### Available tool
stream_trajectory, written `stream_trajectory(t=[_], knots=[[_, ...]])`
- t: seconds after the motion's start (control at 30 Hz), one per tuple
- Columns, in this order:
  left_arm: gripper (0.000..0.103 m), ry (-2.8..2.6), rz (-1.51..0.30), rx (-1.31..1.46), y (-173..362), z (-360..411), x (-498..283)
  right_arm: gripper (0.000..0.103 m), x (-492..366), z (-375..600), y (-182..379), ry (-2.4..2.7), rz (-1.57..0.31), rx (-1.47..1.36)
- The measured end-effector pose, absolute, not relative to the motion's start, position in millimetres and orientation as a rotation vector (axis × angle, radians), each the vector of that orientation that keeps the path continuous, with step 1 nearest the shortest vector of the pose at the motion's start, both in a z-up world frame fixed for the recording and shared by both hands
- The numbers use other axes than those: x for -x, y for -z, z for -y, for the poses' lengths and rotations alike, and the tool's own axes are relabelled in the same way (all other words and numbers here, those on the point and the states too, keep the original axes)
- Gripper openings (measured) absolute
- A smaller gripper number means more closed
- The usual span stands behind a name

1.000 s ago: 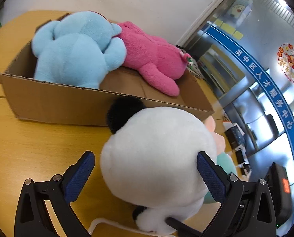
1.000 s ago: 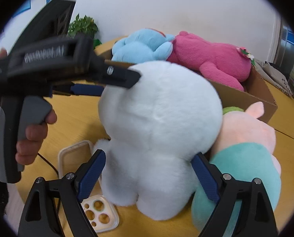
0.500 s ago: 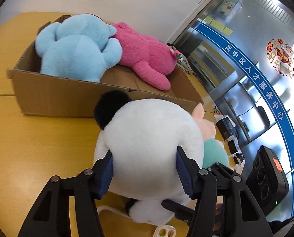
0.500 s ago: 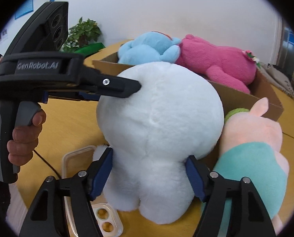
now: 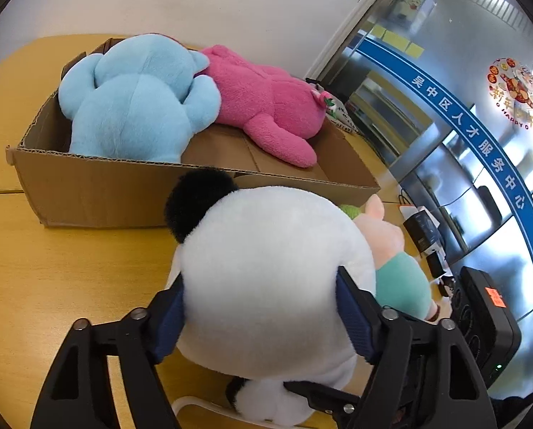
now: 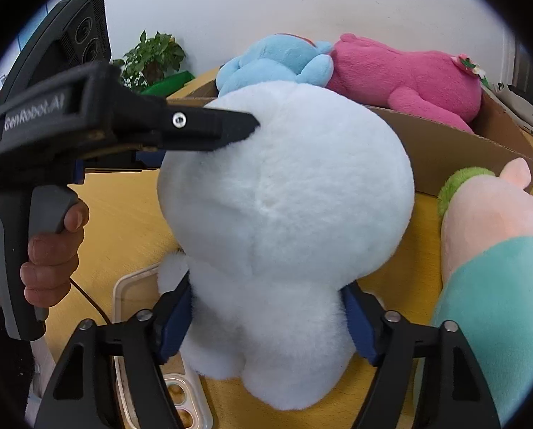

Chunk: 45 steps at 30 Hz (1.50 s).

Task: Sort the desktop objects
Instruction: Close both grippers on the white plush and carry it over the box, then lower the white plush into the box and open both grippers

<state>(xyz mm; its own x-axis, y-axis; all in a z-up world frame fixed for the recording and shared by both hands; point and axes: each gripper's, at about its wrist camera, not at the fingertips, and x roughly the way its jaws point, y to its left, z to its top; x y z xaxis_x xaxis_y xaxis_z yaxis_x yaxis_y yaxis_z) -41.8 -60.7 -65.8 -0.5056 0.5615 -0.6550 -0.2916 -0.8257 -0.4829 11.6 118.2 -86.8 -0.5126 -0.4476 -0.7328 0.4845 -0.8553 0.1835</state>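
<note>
The white panda plush (image 5: 277, 271) stands near the tabletop's (image 5: 52, 268) front edge, before the cardboard box (image 5: 98, 186). The left gripper (image 5: 259, 318) pinches its head; the right gripper (image 6: 266, 325), jaws just closing, pinches its body. Lift both together, level, clearing the box wall.

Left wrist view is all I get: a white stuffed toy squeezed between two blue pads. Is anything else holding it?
Observer: Yes. A second tool, the right one, pinches the white toy low on its body. Its jaws have just been closing on it.
Operator: What is that pale edge by the toy's base?
Observer: A clear case lying flat on the table.
Operator: Anything past the box, off to the left?
Observer: A leafy green plant stands behind the table's far edge.
</note>
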Motion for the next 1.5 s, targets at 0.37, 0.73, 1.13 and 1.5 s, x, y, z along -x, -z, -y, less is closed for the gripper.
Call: stream_trajectory(t=[0.37,0.73,1.13,1.5], knots=[[0.055,-2.365,0.320,0.938,-28,50,37,0.060,-13,-139,31,2.407,0.050,-0.857],[0.056,-2.425,0.185,0.861,-85,21,200,0.060,124,-144,-40,2.511,-0.094,-0.697],[0.061,-2.370,0.200,1.104,25,25,246,0.066,193,-134,51,2.327,-0.081,-1.181],[0.066,-2.398,0.178,1.119,30,25,234,0.066,188,-203,-27,2.481,0.094,-0.964]])
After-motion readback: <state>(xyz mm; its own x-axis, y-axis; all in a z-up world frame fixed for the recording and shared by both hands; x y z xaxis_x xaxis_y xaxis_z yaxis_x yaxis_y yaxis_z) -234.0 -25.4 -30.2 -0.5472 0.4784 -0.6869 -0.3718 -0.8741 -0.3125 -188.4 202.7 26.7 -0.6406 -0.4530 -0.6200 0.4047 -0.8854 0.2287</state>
